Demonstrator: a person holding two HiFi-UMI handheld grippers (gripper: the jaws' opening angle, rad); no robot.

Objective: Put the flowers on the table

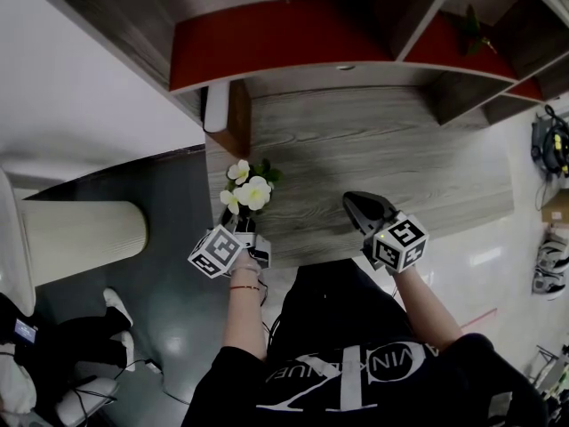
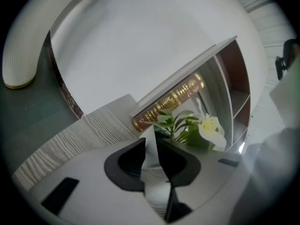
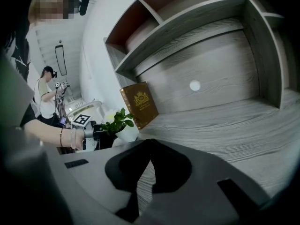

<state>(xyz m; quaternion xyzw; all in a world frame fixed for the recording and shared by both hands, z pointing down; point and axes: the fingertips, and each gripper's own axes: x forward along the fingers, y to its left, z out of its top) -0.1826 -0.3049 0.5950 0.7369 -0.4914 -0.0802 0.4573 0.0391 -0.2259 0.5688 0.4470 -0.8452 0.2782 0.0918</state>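
White flowers (image 1: 250,189) with green leaves stand in a small white pot (image 3: 126,133) at the left edge of the grey wooden table (image 1: 382,149). My left gripper (image 1: 238,222) is shut on the pot's wall, which shows as a white strip between its jaws in the left gripper view, where the left gripper (image 2: 154,148) has the flowers (image 2: 208,128) just beyond it. I cannot tell whether the pot rests on the table or hangs just above it. My right gripper (image 1: 360,205) is over the table's front part, to the right of the flowers, shut and holding nothing (image 3: 150,143).
A brown book (image 3: 139,104) with gold print leans at the table's back left, just behind the flowers. Shelves with red backs (image 1: 284,38) hang over the table. A white curved seat (image 1: 80,229) stands on the left. Another person (image 3: 47,97) stands farther off.
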